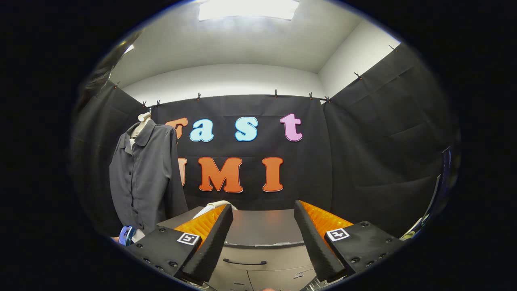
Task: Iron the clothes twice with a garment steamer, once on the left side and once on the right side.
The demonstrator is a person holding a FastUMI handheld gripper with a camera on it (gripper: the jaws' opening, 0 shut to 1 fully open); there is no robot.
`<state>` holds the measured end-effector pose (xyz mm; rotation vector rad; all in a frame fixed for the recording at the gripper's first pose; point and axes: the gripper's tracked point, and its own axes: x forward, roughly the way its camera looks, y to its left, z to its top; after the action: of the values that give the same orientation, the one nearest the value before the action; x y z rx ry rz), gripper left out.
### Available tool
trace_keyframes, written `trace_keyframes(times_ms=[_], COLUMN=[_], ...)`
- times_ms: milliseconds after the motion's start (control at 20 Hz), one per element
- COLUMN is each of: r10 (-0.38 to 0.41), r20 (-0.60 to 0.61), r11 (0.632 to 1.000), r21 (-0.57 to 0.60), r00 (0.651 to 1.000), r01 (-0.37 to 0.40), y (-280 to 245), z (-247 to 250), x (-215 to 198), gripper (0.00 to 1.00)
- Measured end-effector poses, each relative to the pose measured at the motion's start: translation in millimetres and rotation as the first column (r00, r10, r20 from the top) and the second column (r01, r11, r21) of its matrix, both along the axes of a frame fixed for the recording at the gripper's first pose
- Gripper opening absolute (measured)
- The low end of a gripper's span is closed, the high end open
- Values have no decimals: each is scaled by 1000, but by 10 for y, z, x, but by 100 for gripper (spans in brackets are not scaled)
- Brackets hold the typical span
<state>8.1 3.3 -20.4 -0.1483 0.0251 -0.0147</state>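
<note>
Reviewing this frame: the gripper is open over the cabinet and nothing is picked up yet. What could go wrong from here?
1. The gripper is open and holds nothing; the white curved object, possibly the steamer, sits mostly hidden behind its left finger, so a grasp could land off-centre.
2. The dark grey button-up shirt hangs on a white mannequin well off to the left of the fingers, so the swing across could clip the grey cabinet top.
</note>
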Motion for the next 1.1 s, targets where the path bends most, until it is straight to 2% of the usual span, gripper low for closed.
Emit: trace_keyframes(times_ms=[100, 300, 500, 700, 900, 1100], r10=[5, 75, 182, 280, 315, 310], r20=[4, -24, -76, -81, -66, -55], r11=[1000, 997, 982, 957, 946, 948], r21=[8, 22, 57, 103, 102, 96], r00=[1000, 997, 980, 957, 947, 949], r01=[-5, -75, -178, -271, -307, -304], y=[57, 404, 876, 1255, 1424, 1376], z=[41, 126, 173, 124, 124, 134], x=[53, 403, 894, 1061, 1092, 1057], gripper=[98, 98, 98, 98, 98, 98])
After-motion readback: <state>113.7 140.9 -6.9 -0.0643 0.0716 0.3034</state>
